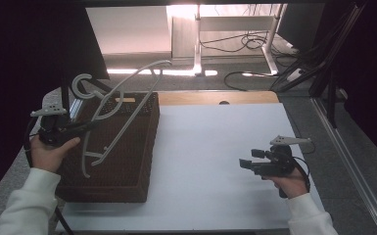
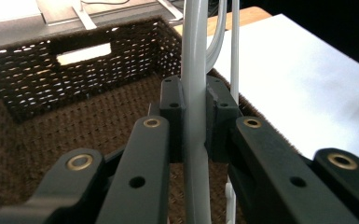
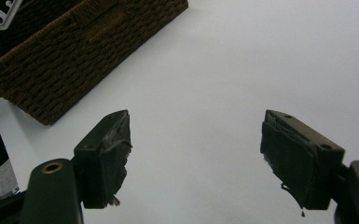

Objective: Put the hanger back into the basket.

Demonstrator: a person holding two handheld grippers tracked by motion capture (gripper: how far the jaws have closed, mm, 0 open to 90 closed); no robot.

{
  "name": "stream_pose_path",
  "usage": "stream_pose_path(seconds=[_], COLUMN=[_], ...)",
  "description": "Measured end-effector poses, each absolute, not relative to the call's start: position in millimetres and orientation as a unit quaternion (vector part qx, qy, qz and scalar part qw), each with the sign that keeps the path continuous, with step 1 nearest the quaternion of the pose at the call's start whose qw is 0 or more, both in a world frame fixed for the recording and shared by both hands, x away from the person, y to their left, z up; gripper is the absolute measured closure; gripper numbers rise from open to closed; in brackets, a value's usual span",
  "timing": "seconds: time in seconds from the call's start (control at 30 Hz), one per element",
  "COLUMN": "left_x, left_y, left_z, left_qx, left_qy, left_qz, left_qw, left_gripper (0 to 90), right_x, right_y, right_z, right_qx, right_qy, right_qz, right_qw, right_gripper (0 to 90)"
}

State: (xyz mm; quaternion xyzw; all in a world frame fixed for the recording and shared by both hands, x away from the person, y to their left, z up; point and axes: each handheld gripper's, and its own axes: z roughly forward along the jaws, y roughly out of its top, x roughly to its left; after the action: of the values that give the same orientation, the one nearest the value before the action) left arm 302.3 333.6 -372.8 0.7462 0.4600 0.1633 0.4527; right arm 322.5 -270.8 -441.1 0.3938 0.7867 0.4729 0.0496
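Observation:
A pale grey clothes hanger [image 1: 127, 123] hangs tilted above an open brown woven basket [image 1: 147, 147] at the table's left. My left gripper [image 1: 94, 125] is shut on one of its bars; in the left gripper view the pads [image 2: 172, 100] clamp the upright grey bar [image 2: 195, 60] over the basket's inside [image 2: 37, 60]. My right gripper [image 1: 247, 159] is held low over the white tabletop [image 1: 215, 147] at the right, open, with nothing between its worn pads [image 3: 109, 149]. In the right gripper view the basket's outer wall [image 3: 74, 51] lies at the upper left.
Beyond the table's far edge are a desk frame [image 1: 196, 44] and loose cables [image 1: 249, 41] on the floor. A dark panel [image 1: 54, 44] stands behind the basket at the left. A metal rail [image 1: 342, 147] runs along the right.

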Motion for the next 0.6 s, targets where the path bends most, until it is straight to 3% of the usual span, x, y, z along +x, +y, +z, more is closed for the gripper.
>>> stream_pose_path(seconds=[0.6], left_x=[295.5], left_y=[364.6], left_z=[-398.2], left_qx=[0.747], left_qy=[0.493], left_qz=[0.176], left_qw=[0.410], left_gripper=[80.3], right_x=[323.4], right_y=[-271.1], right_z=[-443.4], right_qx=[0.396], right_qy=[0.790], right_qz=[0.466], right_qw=[0.048], right_gripper=[24.4])
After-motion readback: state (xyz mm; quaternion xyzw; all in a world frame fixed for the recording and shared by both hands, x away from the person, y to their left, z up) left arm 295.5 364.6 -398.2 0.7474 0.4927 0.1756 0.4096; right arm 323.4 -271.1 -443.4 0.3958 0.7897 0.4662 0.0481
